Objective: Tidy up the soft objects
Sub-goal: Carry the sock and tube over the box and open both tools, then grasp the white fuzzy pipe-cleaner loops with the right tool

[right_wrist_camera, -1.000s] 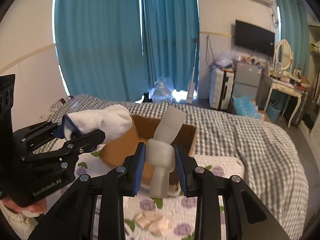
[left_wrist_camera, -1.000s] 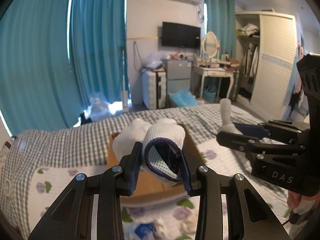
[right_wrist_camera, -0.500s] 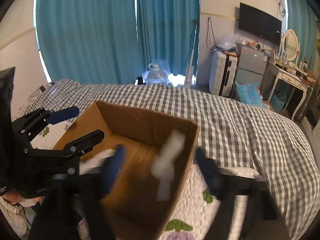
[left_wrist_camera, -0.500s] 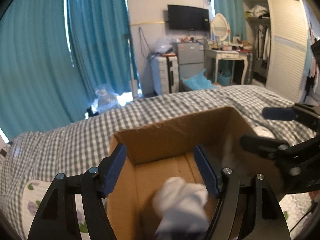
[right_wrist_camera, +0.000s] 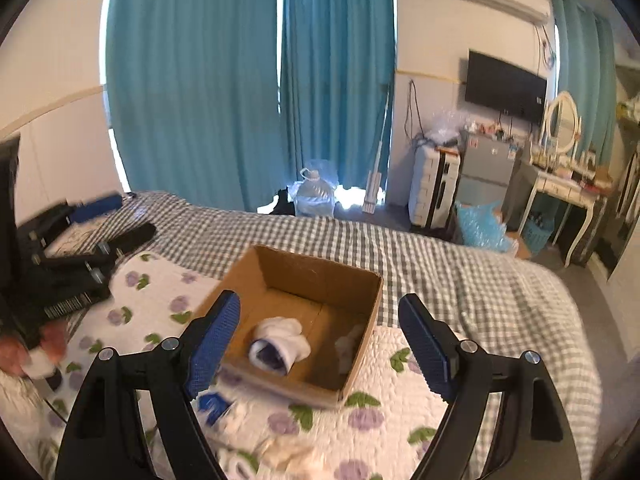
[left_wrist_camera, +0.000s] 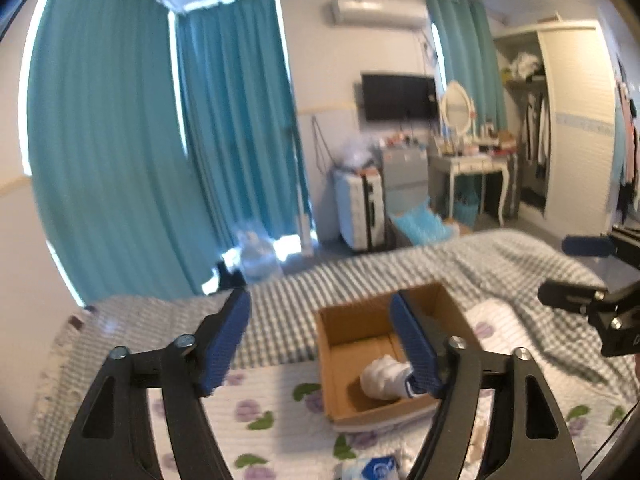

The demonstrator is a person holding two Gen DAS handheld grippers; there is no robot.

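Now both grippers (left_wrist_camera: 324, 340) (right_wrist_camera: 320, 340) agape, empty.

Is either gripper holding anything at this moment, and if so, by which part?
Nothing is held. The left gripper and right gripper both stand open and empty; the rolled white sock with a dark blue cuff lies in the brown cardboard box.

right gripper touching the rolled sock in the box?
Apart. Right wrist view: right gripper hangs open above the box; rolled sock lies on its floor.
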